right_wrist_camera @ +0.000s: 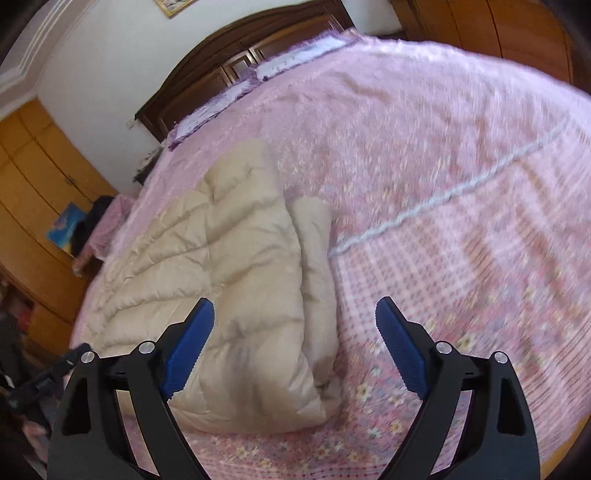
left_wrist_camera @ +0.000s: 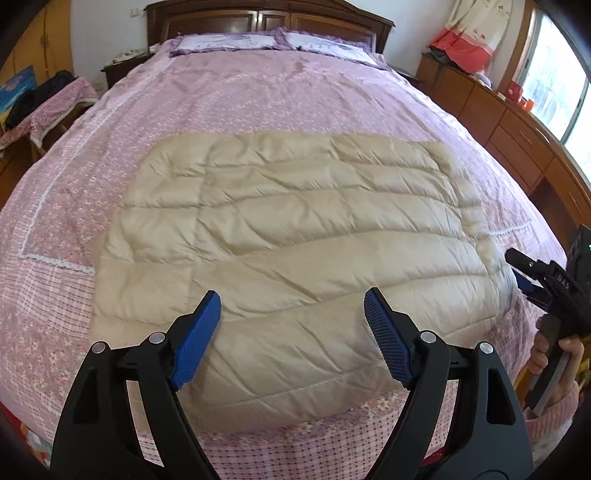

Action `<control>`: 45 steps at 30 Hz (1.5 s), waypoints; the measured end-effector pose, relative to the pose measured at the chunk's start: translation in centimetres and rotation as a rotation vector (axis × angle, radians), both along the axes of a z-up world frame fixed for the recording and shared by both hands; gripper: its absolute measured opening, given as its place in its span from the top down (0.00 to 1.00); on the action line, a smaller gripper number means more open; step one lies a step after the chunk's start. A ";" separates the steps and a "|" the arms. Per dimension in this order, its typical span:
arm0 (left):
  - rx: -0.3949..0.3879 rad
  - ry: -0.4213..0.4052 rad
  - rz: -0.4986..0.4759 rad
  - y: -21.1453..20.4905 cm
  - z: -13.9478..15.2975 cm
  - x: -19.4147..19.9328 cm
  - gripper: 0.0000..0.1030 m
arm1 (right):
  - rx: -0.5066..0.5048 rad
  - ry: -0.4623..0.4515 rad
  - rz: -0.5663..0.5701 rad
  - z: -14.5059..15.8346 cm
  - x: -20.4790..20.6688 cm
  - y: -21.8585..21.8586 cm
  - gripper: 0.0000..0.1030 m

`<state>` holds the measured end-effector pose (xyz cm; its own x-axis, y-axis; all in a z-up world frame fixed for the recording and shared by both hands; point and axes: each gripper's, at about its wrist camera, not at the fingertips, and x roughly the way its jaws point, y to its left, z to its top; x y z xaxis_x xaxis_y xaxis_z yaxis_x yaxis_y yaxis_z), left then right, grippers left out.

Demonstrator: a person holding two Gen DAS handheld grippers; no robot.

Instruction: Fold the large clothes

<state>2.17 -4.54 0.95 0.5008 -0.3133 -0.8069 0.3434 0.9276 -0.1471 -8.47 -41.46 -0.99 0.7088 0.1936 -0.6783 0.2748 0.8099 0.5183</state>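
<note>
A beige quilted down coat [left_wrist_camera: 280, 236] lies folded flat on the pink bed [left_wrist_camera: 229, 99], its fur trim at the right edge. My left gripper [left_wrist_camera: 291, 306] is open and empty, held above the coat's near edge. My right gripper [right_wrist_camera: 295, 314] is open and empty, above the coat's near right corner [right_wrist_camera: 258, 369]. The coat also shows in the right wrist view [right_wrist_camera: 207, 258], folded double along its right side. The right gripper appears in the left wrist view [left_wrist_camera: 524, 269] at the coat's right edge, held by a hand.
Two pillows [left_wrist_camera: 273, 40] lie by the dark wooden headboard [left_wrist_camera: 266, 14]. A wooden dresser [left_wrist_camera: 509, 125] runs along the right of the bed. A chair with clothes [left_wrist_camera: 48, 103] stands on the left. Wardrobes [right_wrist_camera: 40, 192] line the wall.
</note>
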 end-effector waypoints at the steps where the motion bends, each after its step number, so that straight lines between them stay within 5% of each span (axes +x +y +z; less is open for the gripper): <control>1: 0.001 0.007 -0.007 -0.2 -0.2 0.1 0.23 | 0.027 0.001 0.000 -0.3 0.0 -0.1 0.16; 17: 0.053 0.024 -0.026 -1.5 -2.4 0.2 0.19 | 0.072 0.086 0.109 -2.8 2.3 2.1 0.10; 24: 0.040 0.022 -0.030 -1.6 -2.6 0.2 0.18 | 0.212 0.054 0.206 -3.3 3.6 2.1 0.12; 29: 0.043 0.021 -0.047 -1.7 -2.4 -0.1 0.18 | 0.388 -0.009 0.197 -3.6 3.0 0.9 0.37; 34: 0.082 0.022 -0.053 -2.2 -3.3 0.2 0.18 | 0.399 -0.078 0.203 -1.9 2.1 0.7 0.60; 45: 0.091 0.011 -0.056 -2.4 -4.7 0.3 0.18 | 0.302 -0.229 0.411 5.6 4.1 6.3 0.68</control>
